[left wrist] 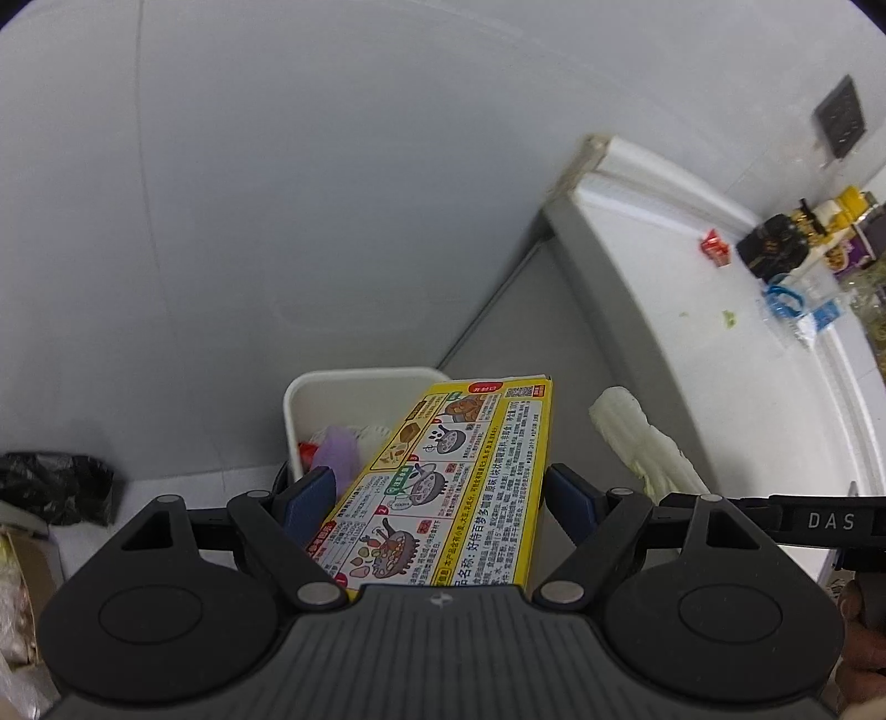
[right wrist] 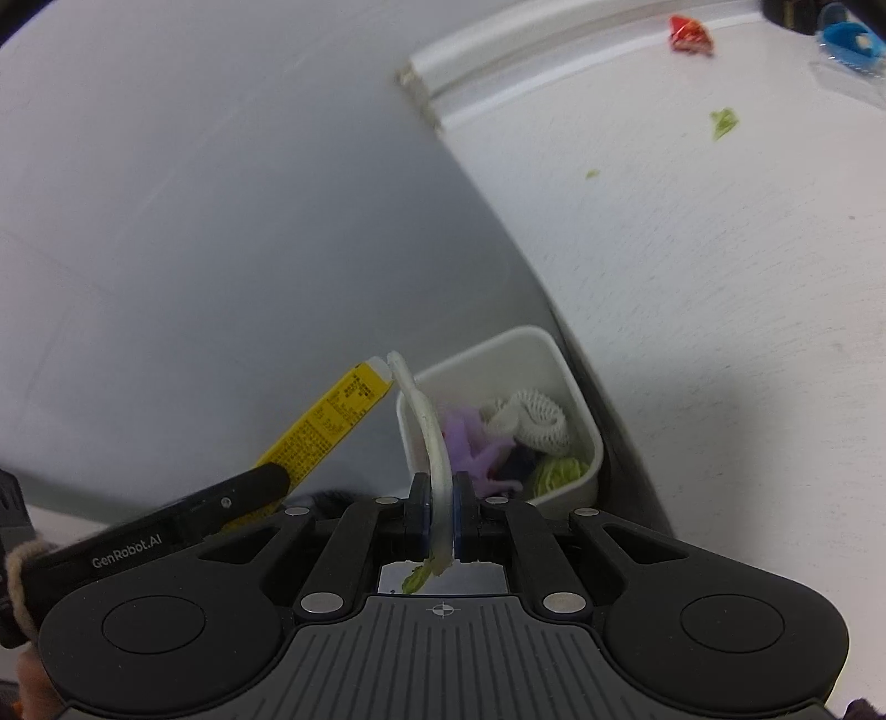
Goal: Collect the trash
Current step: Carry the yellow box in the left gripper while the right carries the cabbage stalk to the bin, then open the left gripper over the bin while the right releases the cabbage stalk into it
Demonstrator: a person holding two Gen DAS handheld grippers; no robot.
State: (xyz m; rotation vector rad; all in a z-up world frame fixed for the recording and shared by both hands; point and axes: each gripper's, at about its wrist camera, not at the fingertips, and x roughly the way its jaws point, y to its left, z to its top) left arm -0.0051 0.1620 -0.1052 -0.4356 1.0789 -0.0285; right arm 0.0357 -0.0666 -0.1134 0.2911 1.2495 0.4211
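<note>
Left gripper (left wrist: 440,493) fingers wide round yellow box (left wrist: 443,487); right gripper (right wrist: 441,501) fingers pinching cabbage stalk (right wrist: 429,437); part-filled bin (right wrist: 554,354) just beyond both; red wrapper (right wrist: 689,34), green scraps (right wrist: 724,122) left on tabletop (right wrist: 720,277)

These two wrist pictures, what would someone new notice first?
The yellow box printed with cooking pictures, clamped across the left gripper, fills the middle of its view. Beyond it on the floor stands a white bin holding scraps. The right gripper pinches a pale cabbage leaf over it.
</note>
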